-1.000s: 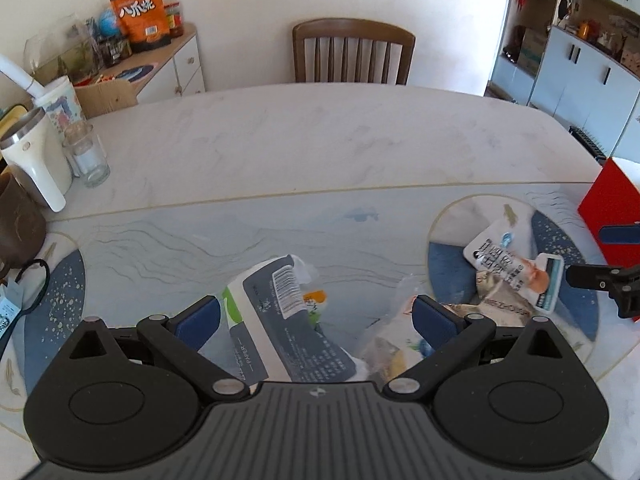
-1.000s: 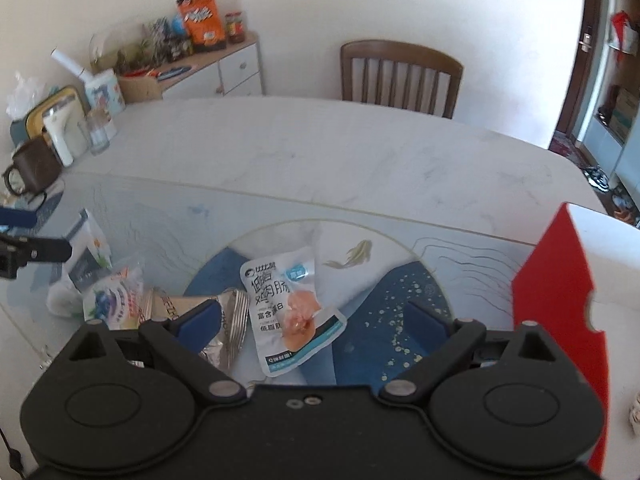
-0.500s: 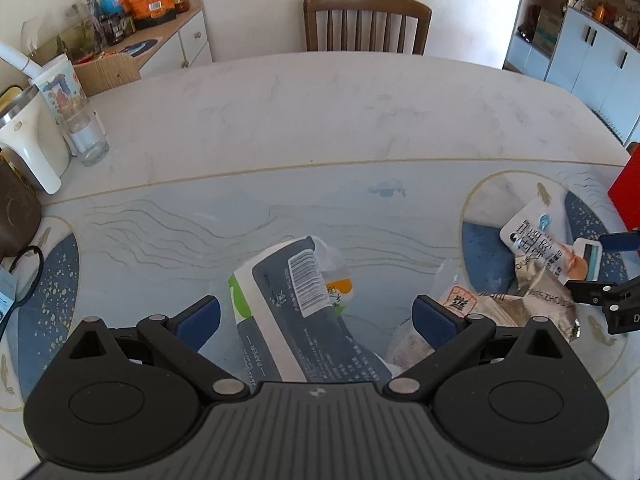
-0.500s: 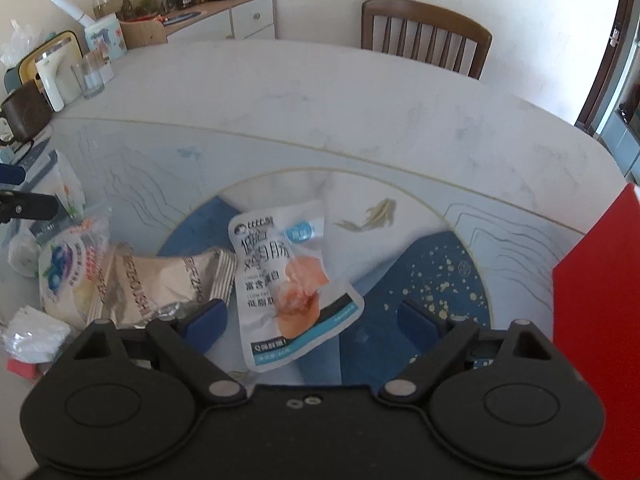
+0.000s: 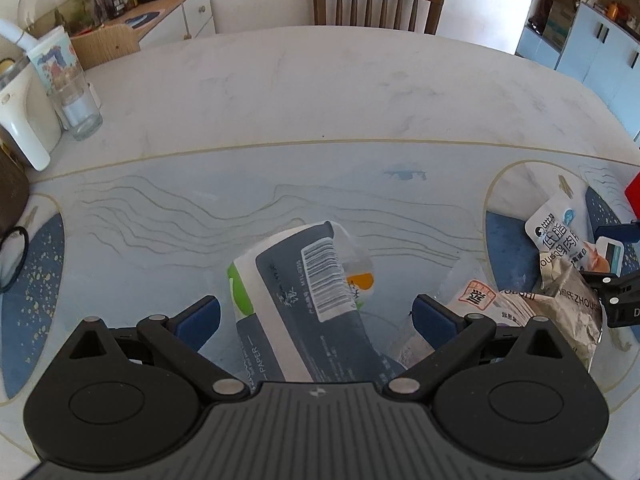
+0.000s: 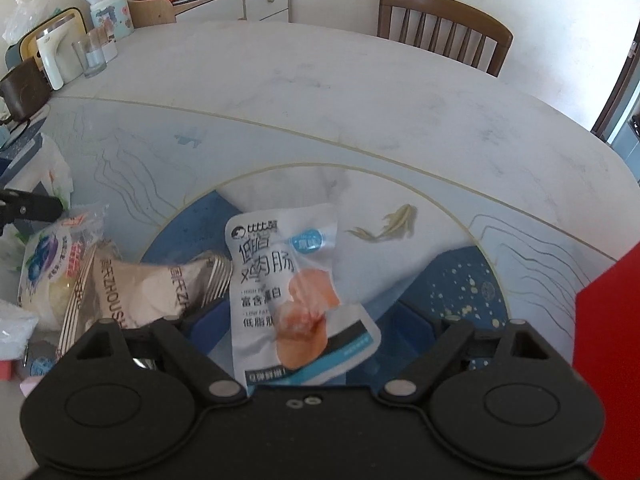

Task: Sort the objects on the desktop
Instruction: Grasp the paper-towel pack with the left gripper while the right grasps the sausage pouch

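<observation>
My left gripper [image 5: 316,316] is open, its fingers either side of a tissue pack [image 5: 296,300] with a dark label and barcode lying on the table. My right gripper [image 6: 308,324] is open over a white snack pouch [image 6: 288,288] with orange print and Chinese text. It also shows in the left wrist view [image 5: 560,240]. Left of it lie a crinkled silver ZHOUSHI bag [image 6: 152,292] and a clear-wrapped pastry with a blue label [image 6: 48,264]. The right gripper also shows at the right edge of the left wrist view [image 5: 616,264].
A red box [image 6: 608,340] stands at the right. A white kettle [image 5: 24,120], a glass [image 5: 80,108] and a brown mug [image 6: 24,88] stand at the table's far left. A wooden chair [image 5: 376,4] stands behind the table. A black hair tie [image 5: 12,260] lies left.
Both grippers have dropped lower and tilted down toward the table. The tissue pack and the snack pouch now sit closer between the open fingers. Nothing was taken hold of.
</observation>
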